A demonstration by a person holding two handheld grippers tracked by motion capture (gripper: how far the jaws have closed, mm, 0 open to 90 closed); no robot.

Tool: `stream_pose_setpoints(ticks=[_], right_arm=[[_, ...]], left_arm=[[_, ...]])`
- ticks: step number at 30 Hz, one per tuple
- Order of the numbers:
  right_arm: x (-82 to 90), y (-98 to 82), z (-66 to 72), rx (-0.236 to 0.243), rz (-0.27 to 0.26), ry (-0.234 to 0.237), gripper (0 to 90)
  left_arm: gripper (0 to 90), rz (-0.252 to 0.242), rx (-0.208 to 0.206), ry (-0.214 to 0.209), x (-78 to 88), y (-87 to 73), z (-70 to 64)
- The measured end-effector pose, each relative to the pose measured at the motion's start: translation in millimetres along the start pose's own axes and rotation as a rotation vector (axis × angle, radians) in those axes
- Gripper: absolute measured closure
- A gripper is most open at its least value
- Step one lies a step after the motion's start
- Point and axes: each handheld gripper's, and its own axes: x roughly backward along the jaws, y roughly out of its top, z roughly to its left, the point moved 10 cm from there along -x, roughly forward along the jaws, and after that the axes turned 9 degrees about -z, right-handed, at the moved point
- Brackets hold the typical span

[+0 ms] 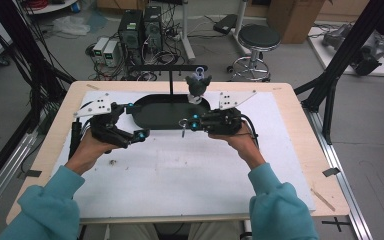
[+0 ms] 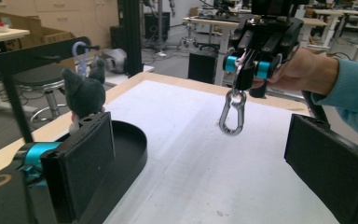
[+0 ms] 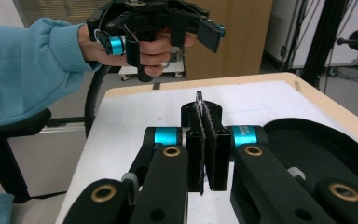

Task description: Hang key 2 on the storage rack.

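White sheeting is covering the wooden table [image 1: 300, 150], with a black oval tray [image 1: 155, 114] lying near its far edge. Over the tray's near rim, the right gripper [image 1: 192, 123] is clamping a silver carabiner [image 2: 231, 113], which is hanging down from the closed jaws; the left gripper view is showing its oval loop and swivel clearly. The left gripper [image 1: 136, 134], jaws standing apart, is hovering near the table's left edge. A grey plush toy [image 2: 85, 93] is sitting at the tray's far rim.

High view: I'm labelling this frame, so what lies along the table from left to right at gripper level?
Left gripper → carabiner hanging from the right gripper. The black tray and the plush toy lie behind, overlapping that order.
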Motion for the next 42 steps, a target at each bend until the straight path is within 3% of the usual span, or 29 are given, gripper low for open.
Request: stream_pose_setpoints(ticks=[8, 14, 24, 36, 42], right_arm=[[-4.3, 1.3, 4.4, 0.002, -0.009, 0.019, 88.7], [-7.8, 1.5, 6.8, 0.003, -0.014, 0.031, 88.7], [-13.0, 2.9, 10.9, 0.0, -0.021, 0.053, 88.7], [-12.7, 4.9, 12.4, 0.007, -0.037, 0.07, 88.7], [-12.8, 5.2, 14.1, 0.013, -0.036, 0.077, 88.6]], left_arm=[[13.7, 0.015, -0.016, -0.067, -20.2, 3.1, -12.5], [16.7, 0.02, -0.001, -0.114, -32.4, 3.2, -18.8], [23.3, 0.035, -0.011, -0.177, -42.6, 3.7, -27.8], [47.7, 0.069, -0.018, -0.224, -49.5, -2.1, -32.6], [60.2, 0.053, -0.023, -0.241, -50.1, 0.3, -36.2]])
